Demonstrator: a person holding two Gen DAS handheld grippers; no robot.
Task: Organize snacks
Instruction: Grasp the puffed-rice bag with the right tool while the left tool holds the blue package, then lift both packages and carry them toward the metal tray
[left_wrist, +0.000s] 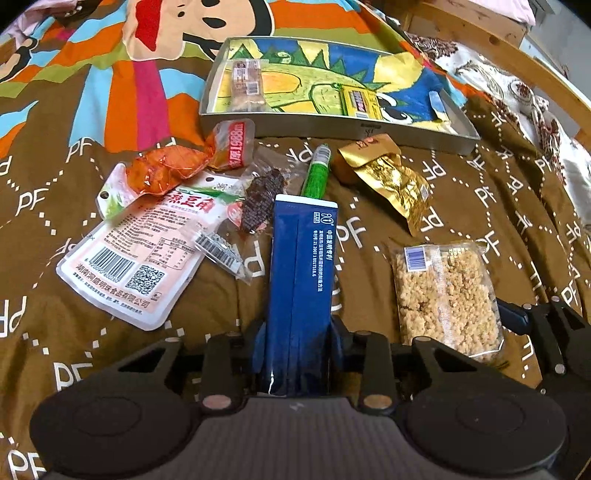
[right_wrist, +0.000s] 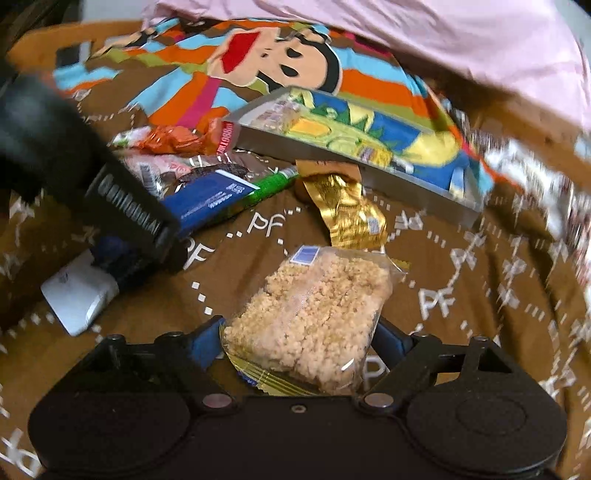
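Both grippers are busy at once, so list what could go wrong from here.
1. The left gripper pinches the blue pack at its near end only; the long pack could swing or slip.
2. The crumbly rice bar sits between the right gripper fingers; squeezing may crush it.
3. The tray rests on a soft quilt; drops could tip it.

Left gripper (left_wrist: 297, 354) angled down, jaws narrow, clamped on blue pack (left_wrist: 301, 280); right gripper (right_wrist: 299, 341) wide, straddling crumble bar (right_wrist: 314, 314).

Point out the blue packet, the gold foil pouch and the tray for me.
blue packet (left_wrist: 301, 280): left wrist view, middle of its face.
gold foil pouch (left_wrist: 395, 181): left wrist view, crinkled centre.
tray (left_wrist: 314, 125): left wrist view, near metal wall.
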